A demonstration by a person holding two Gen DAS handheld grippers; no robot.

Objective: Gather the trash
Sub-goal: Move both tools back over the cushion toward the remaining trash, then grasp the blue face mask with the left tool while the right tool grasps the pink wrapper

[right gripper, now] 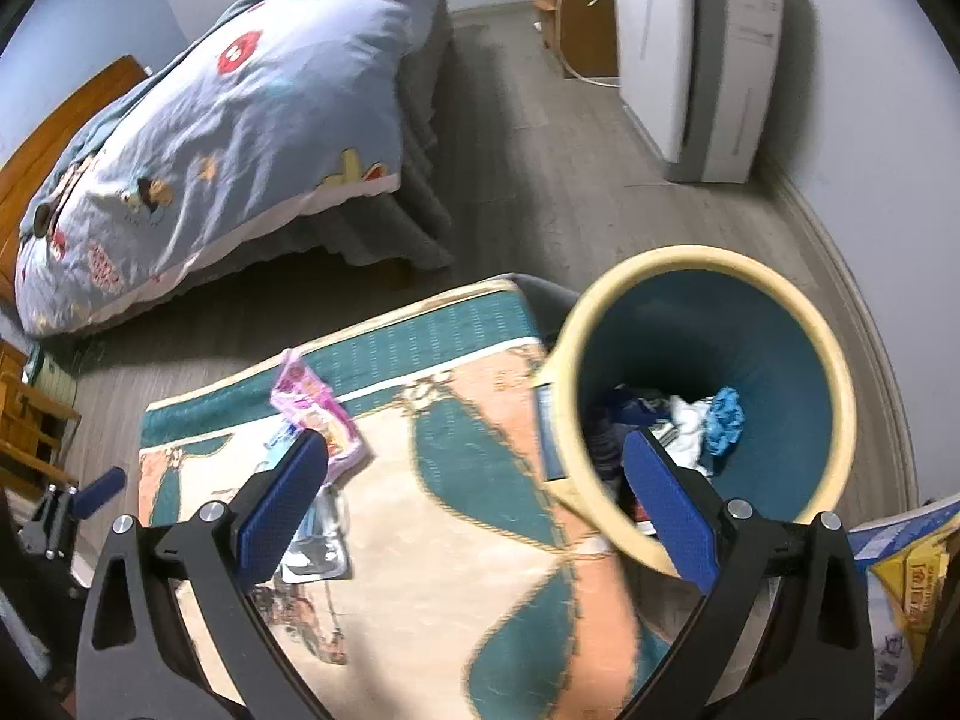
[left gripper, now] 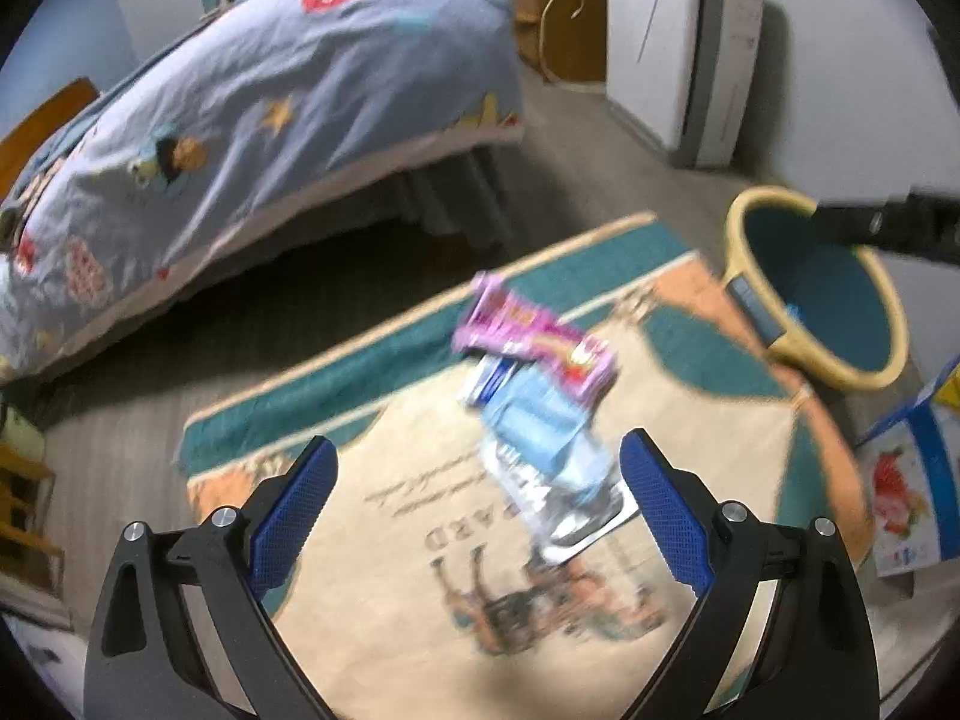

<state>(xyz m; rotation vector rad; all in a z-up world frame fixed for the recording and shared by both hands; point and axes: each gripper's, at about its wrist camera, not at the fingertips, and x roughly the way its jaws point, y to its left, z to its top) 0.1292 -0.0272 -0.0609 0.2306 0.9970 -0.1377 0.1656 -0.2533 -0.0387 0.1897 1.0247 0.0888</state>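
The left claw (left gripper: 474,504) hangs spread apart and empty above a rug (left gripper: 384,600); on it lie a purple wrapper (left gripper: 534,339), a light-blue packet (left gripper: 540,426) and a clear wrapper (left gripper: 570,510); the rug's lettering is blurred, only "ARD" legible; the right claw (right gripper: 477,498), also apart, hovers beside the bin (right gripper: 690,264), which holds scraps.

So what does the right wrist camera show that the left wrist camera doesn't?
Only the right wrist view looks down into the bin and shows trash already inside, with the open right gripper empty above the rug. Only the left wrist view shows the pale blue wrapper and clear packet unobstructed, between the open left gripper's fingers. Both show the pink wrapper, the rug, the bed and the white appliance.
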